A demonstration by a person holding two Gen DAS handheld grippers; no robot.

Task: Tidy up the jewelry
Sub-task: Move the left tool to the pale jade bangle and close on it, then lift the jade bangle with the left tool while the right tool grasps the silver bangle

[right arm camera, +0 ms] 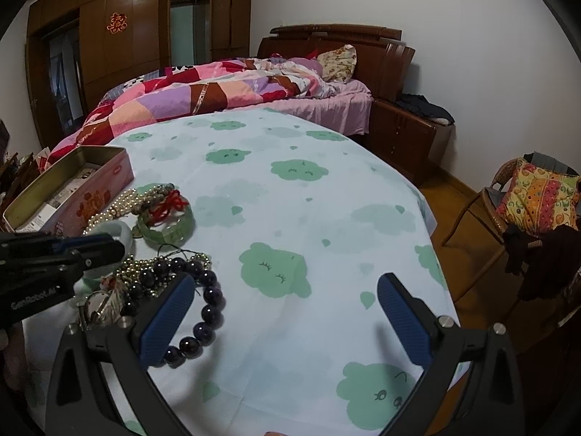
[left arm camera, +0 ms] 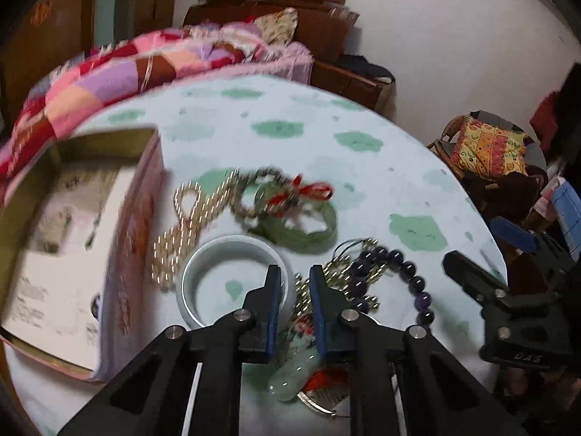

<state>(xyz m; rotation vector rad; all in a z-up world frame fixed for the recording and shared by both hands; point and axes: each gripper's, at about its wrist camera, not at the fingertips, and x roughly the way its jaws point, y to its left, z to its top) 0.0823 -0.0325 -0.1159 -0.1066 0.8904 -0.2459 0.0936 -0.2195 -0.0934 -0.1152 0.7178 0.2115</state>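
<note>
A pile of jewelry lies on the table. It holds a white bangle (left arm camera: 232, 276), a green jade bangle (left arm camera: 301, 225) with red thread, pearl strands (left arm camera: 189, 225), a dark purple bead bracelet (left arm camera: 410, 279) and a pale jade pendant (left arm camera: 294, 378). An open pink tin box (left arm camera: 72, 232) stands at the left. My left gripper (left arm camera: 295, 279) hovers low over the pile with its jaws narrowly apart and nothing between them. My right gripper (right arm camera: 283, 298) is wide open and empty, its left finger beside the purple bracelet (right arm camera: 207, 312). The tin (right arm camera: 69, 192) and green bangle (right arm camera: 167, 225) also show in the right wrist view.
The table wears a pale cloth with green clouds (right arm camera: 290, 189). A bed with a patchwork quilt (right arm camera: 203, 94) lies behind it. A wicker chair with a bright cushion (right arm camera: 537, 200) stands to the right. The table edge (right arm camera: 432, 218) drops off at right.
</note>
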